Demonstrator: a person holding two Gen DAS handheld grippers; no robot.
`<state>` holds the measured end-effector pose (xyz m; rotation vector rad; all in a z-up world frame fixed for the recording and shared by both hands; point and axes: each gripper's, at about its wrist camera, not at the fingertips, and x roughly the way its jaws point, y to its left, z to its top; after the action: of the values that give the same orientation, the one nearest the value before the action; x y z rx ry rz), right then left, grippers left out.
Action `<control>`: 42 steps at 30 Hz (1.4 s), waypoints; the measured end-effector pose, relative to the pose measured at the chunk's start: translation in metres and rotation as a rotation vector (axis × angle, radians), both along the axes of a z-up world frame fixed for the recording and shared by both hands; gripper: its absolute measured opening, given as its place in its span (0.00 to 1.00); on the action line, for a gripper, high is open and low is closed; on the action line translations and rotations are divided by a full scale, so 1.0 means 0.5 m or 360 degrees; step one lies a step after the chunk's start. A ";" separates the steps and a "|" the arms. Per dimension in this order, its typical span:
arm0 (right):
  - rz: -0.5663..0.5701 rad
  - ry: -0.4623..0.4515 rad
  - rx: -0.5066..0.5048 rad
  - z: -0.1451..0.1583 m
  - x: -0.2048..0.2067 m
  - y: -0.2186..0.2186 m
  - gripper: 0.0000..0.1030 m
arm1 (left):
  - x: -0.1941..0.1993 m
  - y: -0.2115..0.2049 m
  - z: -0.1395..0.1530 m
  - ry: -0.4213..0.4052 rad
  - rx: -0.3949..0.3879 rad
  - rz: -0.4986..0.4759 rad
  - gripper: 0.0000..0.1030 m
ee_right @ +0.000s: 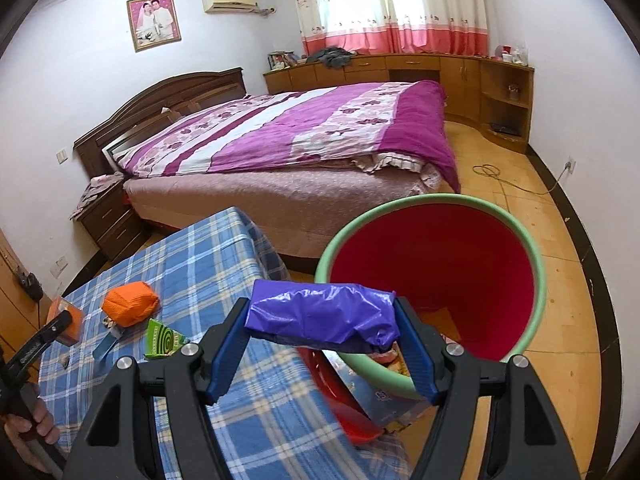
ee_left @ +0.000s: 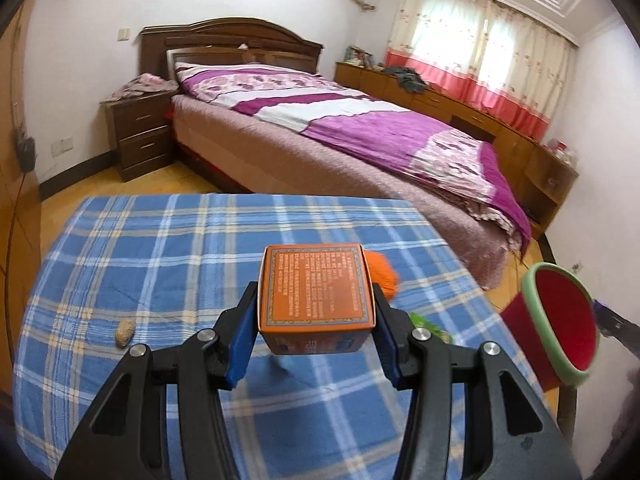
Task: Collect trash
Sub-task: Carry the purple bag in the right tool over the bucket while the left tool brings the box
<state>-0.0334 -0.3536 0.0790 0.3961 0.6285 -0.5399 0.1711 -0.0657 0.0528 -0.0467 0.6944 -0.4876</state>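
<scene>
Left gripper [ee_left: 316, 320]: jaws part-open, clamped on orange printed cardboard box [ee_left: 316, 286], held clear above blue plaid tablecloth [ee_left: 160, 248]. Right gripper [ee_right: 322, 344]: jaws wide, clamped endwise on crumpled purple plastic bag roll [ee_right: 320, 316], poised at near rim of red bin with green rim [ee_right: 440, 260]. Risk: soft roll slipping, or release short of rim, landing on floor. Orange pouch [ee_right: 130, 308] and green spiral-printed packet [ee_right: 162, 338] uncollected on table.
</scene>
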 end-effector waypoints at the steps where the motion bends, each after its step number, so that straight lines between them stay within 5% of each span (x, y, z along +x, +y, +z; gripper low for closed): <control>1: -0.0006 -0.0004 0.0004 0.000 -0.004 -0.004 0.70 | -0.007 -0.006 0.004 0.0002 -0.0005 -0.0018 0.51; 19: -0.0139 -0.0106 0.0094 -0.011 -0.103 -0.100 0.70 | -0.122 -0.187 0.057 0.0004 0.0031 -0.0343 0.51; 42: -0.0166 -0.0133 0.0133 -0.065 -0.137 -0.193 0.70 | -0.196 -0.489 0.023 0.0082 0.0203 -0.0734 0.51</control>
<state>-0.1020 -0.4498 0.0467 0.5297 0.5534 -0.5948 0.0733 -0.3101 0.0643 0.2266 0.7879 -0.8846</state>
